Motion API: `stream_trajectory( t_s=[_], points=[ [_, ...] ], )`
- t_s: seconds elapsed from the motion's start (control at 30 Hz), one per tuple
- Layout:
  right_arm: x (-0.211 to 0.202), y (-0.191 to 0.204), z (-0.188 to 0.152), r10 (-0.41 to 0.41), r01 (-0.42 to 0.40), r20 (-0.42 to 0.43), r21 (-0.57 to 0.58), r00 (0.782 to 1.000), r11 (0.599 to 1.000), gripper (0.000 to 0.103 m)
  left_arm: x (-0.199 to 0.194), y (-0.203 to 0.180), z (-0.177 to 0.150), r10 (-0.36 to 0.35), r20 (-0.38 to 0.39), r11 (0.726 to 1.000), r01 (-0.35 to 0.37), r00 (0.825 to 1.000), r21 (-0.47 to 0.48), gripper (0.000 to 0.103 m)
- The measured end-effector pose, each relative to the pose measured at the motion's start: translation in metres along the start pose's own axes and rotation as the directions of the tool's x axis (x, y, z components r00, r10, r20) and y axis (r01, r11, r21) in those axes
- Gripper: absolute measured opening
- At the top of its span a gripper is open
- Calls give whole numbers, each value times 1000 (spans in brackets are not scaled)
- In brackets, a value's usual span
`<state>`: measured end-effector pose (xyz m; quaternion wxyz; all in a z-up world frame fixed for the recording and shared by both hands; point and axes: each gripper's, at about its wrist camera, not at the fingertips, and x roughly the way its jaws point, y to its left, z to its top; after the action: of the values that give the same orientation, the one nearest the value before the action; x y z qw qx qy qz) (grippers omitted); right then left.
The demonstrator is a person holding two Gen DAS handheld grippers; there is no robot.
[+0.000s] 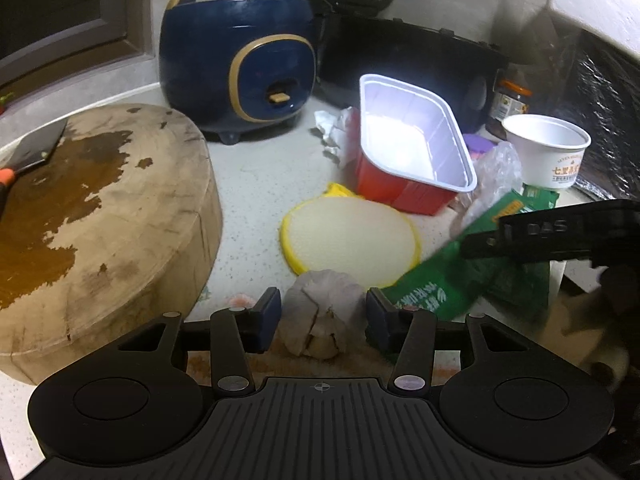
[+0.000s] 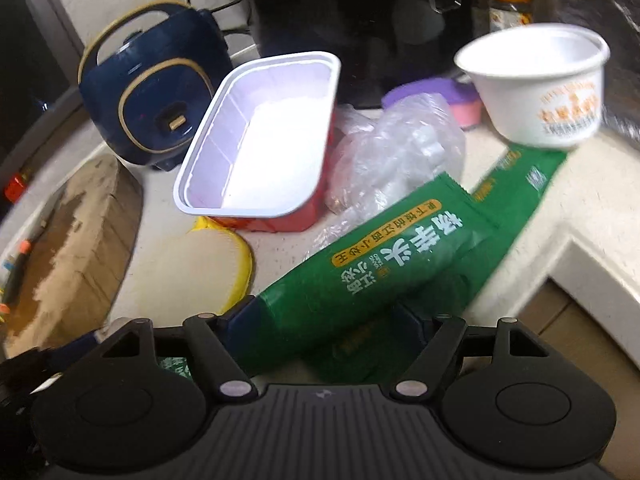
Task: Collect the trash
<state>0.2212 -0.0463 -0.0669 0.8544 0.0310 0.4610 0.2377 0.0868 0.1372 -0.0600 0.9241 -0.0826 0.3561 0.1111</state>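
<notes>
Speckled pale countertop (image 1: 248, 184) crowded with cookers, chopping block (image 1: 100, 216), trash.

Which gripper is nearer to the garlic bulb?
Left. The left gripper has the garlic bulb between its open fingers; the right gripper is off to the side at the green packet.

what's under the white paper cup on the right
One end of a green wrapper lies under the white paper cup. Whether anything else sits beneath the cup is hidden by the cup itself.
</notes>
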Motion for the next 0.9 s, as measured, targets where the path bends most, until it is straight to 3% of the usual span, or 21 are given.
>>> stream_trajectory(
  t_s=[0.03,0.07,0.17,0.27,0.33,0.43,0.47,0.5,0.57,0.6,0.7,0.8,0.9],
  points=[
    [5,4,2,-6,6,4,-18,1000,1000,71,0,1,0,-2,-3,1000,2,1000,-9,55],
    [7,6,4,-10,11,12,-37,1000,999,54,0,2,0,-2,-5,1000,2,1000,-17,56],
    [2,2,6,-4,8,40,-83,999,997,31,2,5,0,-13,-19,998,12,1000,-55,57],
    [-8,-14,14,7,-2,66,-76,998,997,20,5,6,-2,-20,-39,997,18,999,-69,58],
    [-12,-26,16,-50,58,102,-74,993,996,18,6,4,-4,-24,-43,997,21,999,-73,58],
    [-17,-36,14,-106,122,144,-103,984,987,19,7,4,-4,-24,-37,996,20,999,-84,57],
    [-20,-37,12,-117,135,151,-117,982,984,24,7,5,-3,-26,-35,996,23,999,-91,56],
    [-23,-36,11,-122,142,154,-124,981,982,30,7,5,-3,-27,-33,995,24,999,-96,56],
    [-29,-33,5,-132,150,151,-122,980,981,60,6,5,-2,-33,-21,995,31,999,-97,55],
    [-33,-31,2,-133,150,154,-106,979,983,64,6,5,-2,-35,-15,995,33,999,-98,54],
    [-39,-27,-14,-117,127,152,-59,981,990,71,6,3,-1,-34,-8,995,33,999,-93,52],
    [-28,-12,-23,-92,105,122,-110,988,988,71,6,1,-2,-32,-5,997,31,999,-72,52],
    [-19,5,-18,-173,187,124,-109,977,976,71,7,4,-4,-42,-3,995,42,999,-89,55]
  ],
)
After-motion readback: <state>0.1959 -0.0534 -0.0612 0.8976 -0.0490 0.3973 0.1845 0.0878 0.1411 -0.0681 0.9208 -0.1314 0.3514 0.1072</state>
